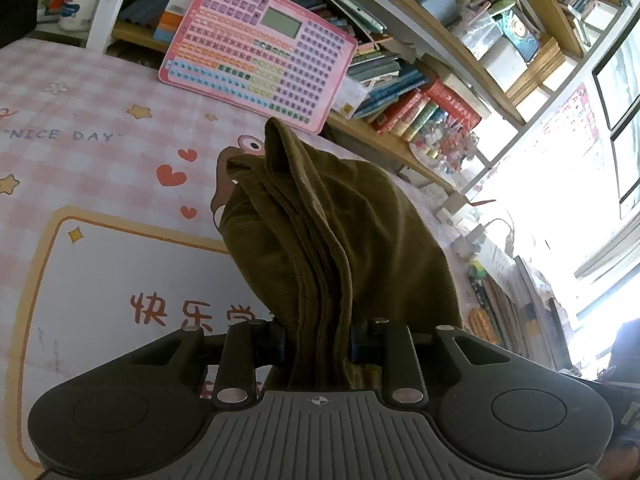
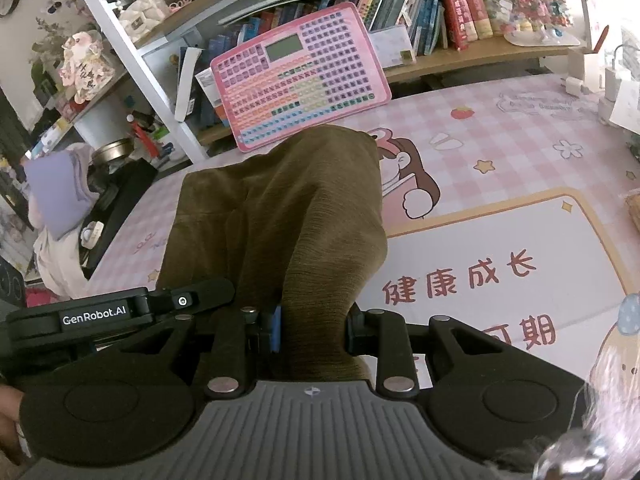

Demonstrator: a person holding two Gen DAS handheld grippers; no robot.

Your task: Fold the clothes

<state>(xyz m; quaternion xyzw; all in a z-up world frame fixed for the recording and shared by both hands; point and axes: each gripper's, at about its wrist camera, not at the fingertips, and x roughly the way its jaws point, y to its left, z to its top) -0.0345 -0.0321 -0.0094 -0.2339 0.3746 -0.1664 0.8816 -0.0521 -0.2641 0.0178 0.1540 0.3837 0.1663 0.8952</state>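
While the left gripper (image 1: pixel 318 338) and right gripper (image 2: pixel 312 328) each clamp bunched folds, the olive-green ribbed knit garment (image 1: pixel 340 220) hangs toward twelve o'clock over the pink checked cartoon-printed desk mat (image 2: pixel 500 144).

The left hand-held gripper (image 1: pixel 318 342) pinches bunched olive-green cloth (image 1: pixel 320 220), which reaches toward 12 o'clock over the pink checked desk (image 1: pixel 100 160).

Two wrist fisheyes, both close over the desk.
Left view is tilted, looking along its fingers across the pink mat (image 1: pixel 100 92) to the shelves; right view sits level. Shared: olive garment (image 1: pixel 340 216) (image 2: pixel 288 200), pink keyboard toy (image 1: pixel 260 48) (image 2: pixel 300 76).
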